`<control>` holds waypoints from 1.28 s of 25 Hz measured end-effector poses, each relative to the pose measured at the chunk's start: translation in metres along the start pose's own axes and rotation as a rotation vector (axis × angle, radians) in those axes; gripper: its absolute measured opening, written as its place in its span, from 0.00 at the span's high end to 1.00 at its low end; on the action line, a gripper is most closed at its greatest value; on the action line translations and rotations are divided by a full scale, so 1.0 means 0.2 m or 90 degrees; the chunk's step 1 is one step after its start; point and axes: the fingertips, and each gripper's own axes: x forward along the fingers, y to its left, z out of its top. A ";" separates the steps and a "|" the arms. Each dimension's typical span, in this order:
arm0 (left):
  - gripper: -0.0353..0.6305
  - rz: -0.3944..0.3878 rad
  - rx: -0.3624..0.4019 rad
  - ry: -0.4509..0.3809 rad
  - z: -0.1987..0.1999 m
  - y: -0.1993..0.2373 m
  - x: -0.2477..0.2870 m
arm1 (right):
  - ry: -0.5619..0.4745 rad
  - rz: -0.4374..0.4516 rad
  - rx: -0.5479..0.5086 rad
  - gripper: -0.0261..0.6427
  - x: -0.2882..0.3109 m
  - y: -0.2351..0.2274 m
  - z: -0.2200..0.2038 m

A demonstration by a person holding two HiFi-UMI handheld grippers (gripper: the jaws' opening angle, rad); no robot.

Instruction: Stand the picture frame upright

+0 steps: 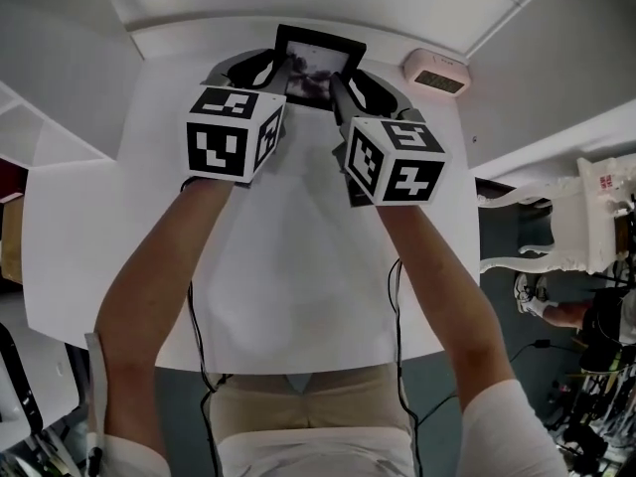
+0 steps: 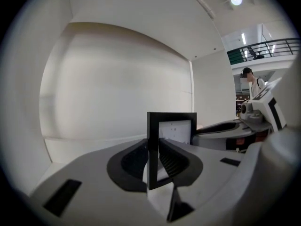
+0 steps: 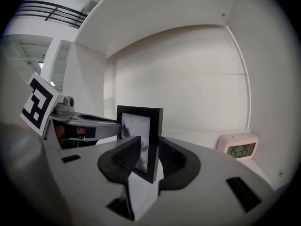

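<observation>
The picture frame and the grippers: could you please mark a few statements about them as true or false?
1. The left gripper is shut on one edge of the picture frame. True.
2. The right gripper is empty. False: it grips the frame's other edge.
3. A pink clock stands on the right gripper's side of the frame. True.
4. The frame's border is white. False: it is black.

picture frame (image 1: 320, 68): black moulding, matt, smooth; front pane glossy | table (image 1: 298, 266): white, matt, smooth | clock (image 1: 437, 74): pale pink plastic, smooth, satin | left gripper (image 2: 153, 159), right gripper (image 3: 150, 157): grey plastic shells, matt; pads (image 2: 171, 161) black, ribbed, rubbery look | marker cube (image 1: 231, 132): matt black-and-white print
</observation>
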 end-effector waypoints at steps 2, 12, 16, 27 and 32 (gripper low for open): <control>0.82 0.004 0.015 -0.002 0.02 0.03 0.04 | -0.006 -0.001 -0.006 0.78 0.04 -0.02 0.02; 0.82 0.018 0.050 -0.003 0.01 0.19 0.18 | -0.001 0.006 -0.056 0.78 0.31 -0.06 0.05; 0.82 0.025 0.032 -0.026 0.01 0.24 0.24 | -0.005 0.008 -0.070 0.78 0.38 -0.08 0.06; 0.82 0.062 0.037 -0.046 0.00 0.33 0.38 | -0.005 0.010 -0.102 0.78 0.55 -0.15 0.06; 0.82 0.078 0.045 -0.067 0.02 0.35 0.40 | -0.016 0.015 -0.105 0.78 0.57 -0.14 0.07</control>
